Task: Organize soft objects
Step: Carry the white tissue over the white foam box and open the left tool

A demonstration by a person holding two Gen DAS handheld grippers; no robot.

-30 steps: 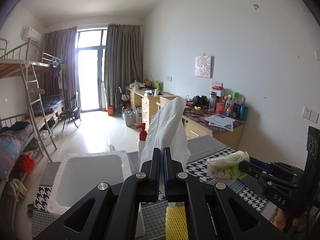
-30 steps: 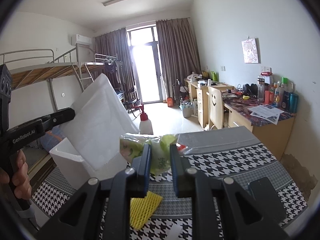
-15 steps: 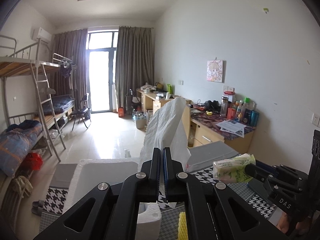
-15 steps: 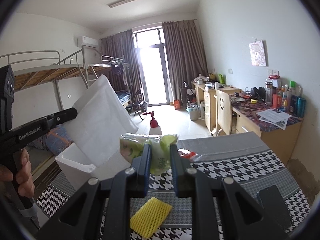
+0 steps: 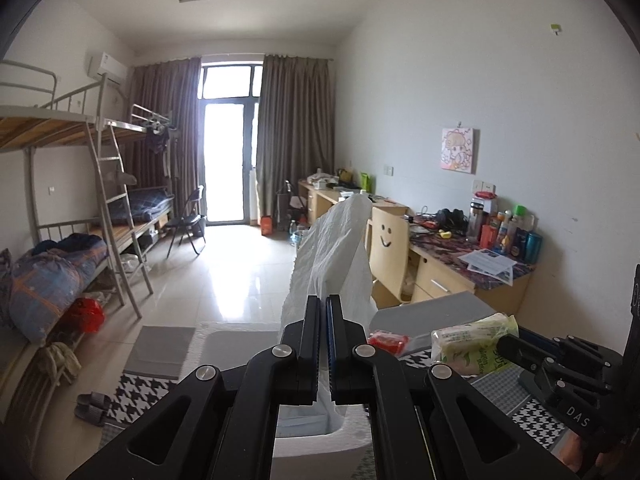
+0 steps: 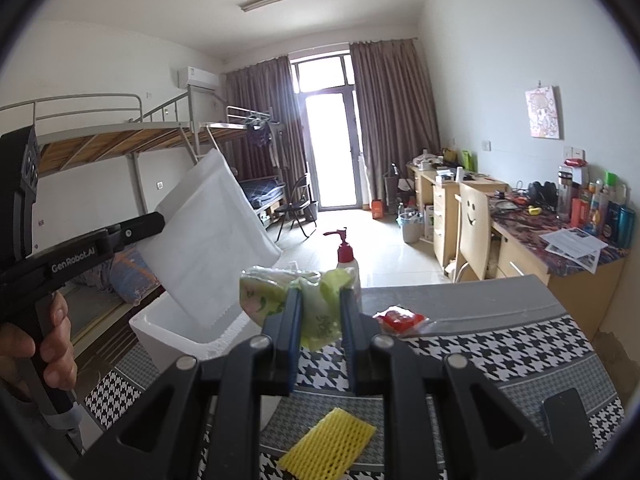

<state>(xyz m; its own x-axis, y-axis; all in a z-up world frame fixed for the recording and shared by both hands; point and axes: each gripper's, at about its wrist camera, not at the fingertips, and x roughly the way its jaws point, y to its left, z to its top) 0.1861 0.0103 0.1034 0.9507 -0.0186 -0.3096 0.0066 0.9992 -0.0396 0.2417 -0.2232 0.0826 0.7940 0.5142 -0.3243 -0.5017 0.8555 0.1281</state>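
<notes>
While your left gripper (image 5: 323,312) is clamped tight on the white foam sheet (image 5: 334,256) at centre frame above the white foam box (image 6: 180,330), your right gripper (image 6: 320,312) squeezes the green tissue pack (image 6: 316,300); a yellow foam net (image 6: 328,444) lies on the houndstooth table (image 6: 500,344), bottom centre.

white sheet's (image 5: 332,256) lower edge hidden by fingers (image 5: 310,340)

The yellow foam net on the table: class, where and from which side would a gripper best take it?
The yellow foam net lies flat on the tablecloth, so come from above and pinch across its narrow width near the middle; its soft mesh should compress.
</notes>
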